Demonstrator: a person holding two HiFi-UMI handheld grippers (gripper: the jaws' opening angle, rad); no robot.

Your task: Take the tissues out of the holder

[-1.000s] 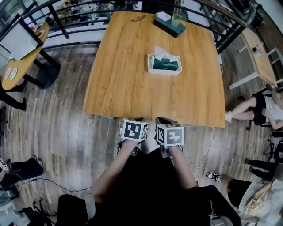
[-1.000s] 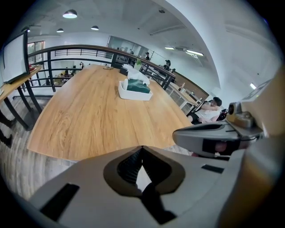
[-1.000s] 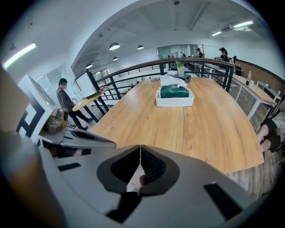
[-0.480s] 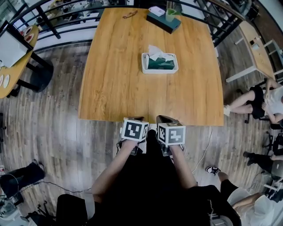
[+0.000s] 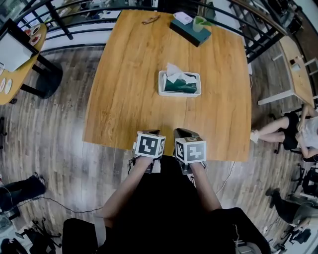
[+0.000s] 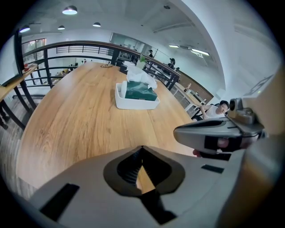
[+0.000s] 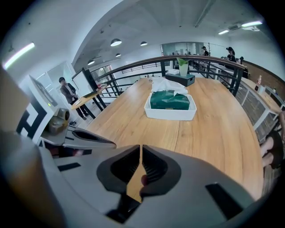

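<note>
A white tissue holder [image 5: 180, 90] stands mid-table with a green tissue pack [image 5: 181, 87] inside and a white tissue [image 5: 173, 72] sticking up from it. The holder [image 6: 137, 102] and the tissue [image 6: 140, 79] also show in the left gripper view, well ahead of the jaws. The holder [image 7: 170, 113] appears the same way in the right gripper view. My left gripper [image 5: 149, 135] and right gripper [image 5: 185, 134] hang side by side over the table's near edge, far short of the holder. Both the left gripper [image 6: 142, 149] and the right gripper [image 7: 140, 149] are shut, with nothing between the jaws.
The wooden table [image 5: 129, 99] has a dark box [image 5: 188, 31] with a green cup and a pair of glasses [image 5: 150, 20] at its far end. Black railing [image 5: 74, 15] runs behind it. Another table [image 5: 20, 54] stands at left, and seated people [image 5: 290, 131] are at right.
Both grippers have moved forward together; they were just short of the table's near edge and now reach over it. The holder lies nearer in view. Jaws stay shut.
</note>
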